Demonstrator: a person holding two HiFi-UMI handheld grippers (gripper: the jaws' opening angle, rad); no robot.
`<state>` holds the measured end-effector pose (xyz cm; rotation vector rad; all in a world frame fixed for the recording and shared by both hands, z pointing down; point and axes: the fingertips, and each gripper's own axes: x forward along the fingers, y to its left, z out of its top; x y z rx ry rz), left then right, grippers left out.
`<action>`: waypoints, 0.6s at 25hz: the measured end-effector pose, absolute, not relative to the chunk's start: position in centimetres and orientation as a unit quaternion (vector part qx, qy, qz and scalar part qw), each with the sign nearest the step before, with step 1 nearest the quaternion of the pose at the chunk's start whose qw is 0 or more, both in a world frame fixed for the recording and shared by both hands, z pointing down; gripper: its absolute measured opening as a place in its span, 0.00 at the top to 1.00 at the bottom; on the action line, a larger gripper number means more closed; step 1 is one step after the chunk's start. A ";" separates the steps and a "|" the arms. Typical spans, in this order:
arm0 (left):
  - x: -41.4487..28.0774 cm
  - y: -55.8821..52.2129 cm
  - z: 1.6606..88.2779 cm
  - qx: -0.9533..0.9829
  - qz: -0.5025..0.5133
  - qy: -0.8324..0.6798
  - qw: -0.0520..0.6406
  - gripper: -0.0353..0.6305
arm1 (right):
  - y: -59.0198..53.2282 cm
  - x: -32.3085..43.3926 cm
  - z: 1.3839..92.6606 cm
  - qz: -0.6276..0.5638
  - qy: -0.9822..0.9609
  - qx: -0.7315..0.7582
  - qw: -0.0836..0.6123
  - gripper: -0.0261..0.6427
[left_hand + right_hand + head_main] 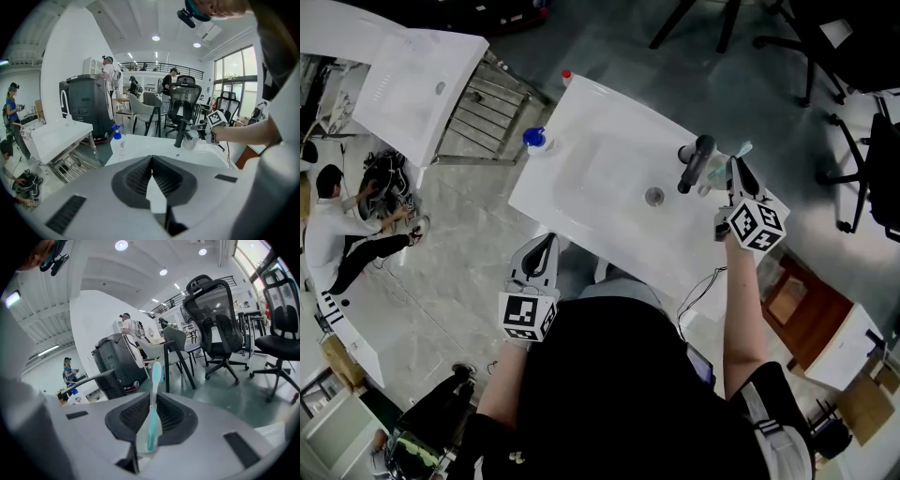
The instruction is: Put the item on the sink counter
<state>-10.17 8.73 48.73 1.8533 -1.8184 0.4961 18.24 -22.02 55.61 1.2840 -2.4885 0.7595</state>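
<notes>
A white and teal toothbrush (155,380) stands upright between the jaws of my right gripper (154,401), which is shut on its handle. In the head view that gripper (741,176) hovers over the right end of the white sink counter (581,141), just right of the black faucet (696,161). The brush's teal tip (742,148) pokes out past the fingers. My left gripper (539,255) is shut with nothing in it, at the counter's near left edge. From the left gripper view, its closed jaws (151,161) point across the counter (154,145) toward the faucet (179,133).
A blue-capped spray bottle (534,139) stands at the counter's far left corner. A second white sink (412,80) lies on a metal rack (487,117) to the left. Office chairs (872,159) stand at the right, and a person (337,234) crouches on the floor at the left.
</notes>
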 end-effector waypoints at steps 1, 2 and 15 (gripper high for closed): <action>-10.3 8.9 48.8 0.678 0.181 -0.668 0.247 0.91 | -22.0 18.2 55.6 0.260 -0.851 0.440 0.120 0.89; -10.4 9.0 48.8 0.677 0.180 -0.669 0.247 0.91 | -22.0 18.2 55.7 0.260 -0.850 0.441 0.120 0.89; -10.8 10.6 48.3 0.682 0.169 -0.671 0.237 0.91 | -20.0 18.5 53.4 0.249 -0.850 0.451 0.109 0.89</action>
